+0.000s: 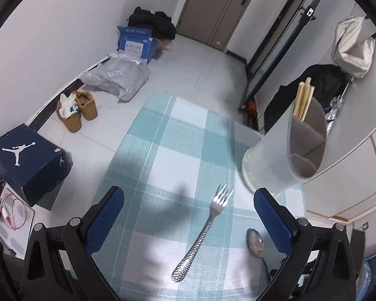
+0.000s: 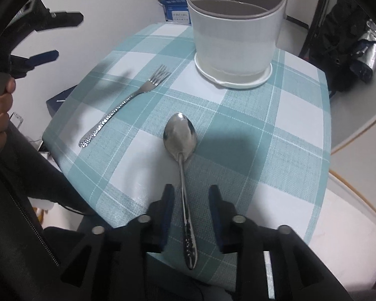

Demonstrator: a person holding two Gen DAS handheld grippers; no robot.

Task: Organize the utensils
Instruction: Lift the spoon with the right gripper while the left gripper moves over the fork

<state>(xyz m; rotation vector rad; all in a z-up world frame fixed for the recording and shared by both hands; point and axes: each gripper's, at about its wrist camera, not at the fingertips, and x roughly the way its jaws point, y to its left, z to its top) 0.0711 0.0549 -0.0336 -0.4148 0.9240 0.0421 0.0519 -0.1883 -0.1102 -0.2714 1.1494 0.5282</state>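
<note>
Steel spoon (image 2: pixel 181 140) lies between parted right tongs (image 2: pixel 191 200) (seemingly untouched).

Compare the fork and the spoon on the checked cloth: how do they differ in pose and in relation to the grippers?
The fork lies diagonally, tines toward the utensil holder; the spoon lies roughly straight, bowl toward it. The spoon's handle sits between the right gripper's parted fingers, untouched; the fork lies under the wide-open left gripper, also untouched. Both are shiny metal with textured handles, flat on the tablecloth.
</note>
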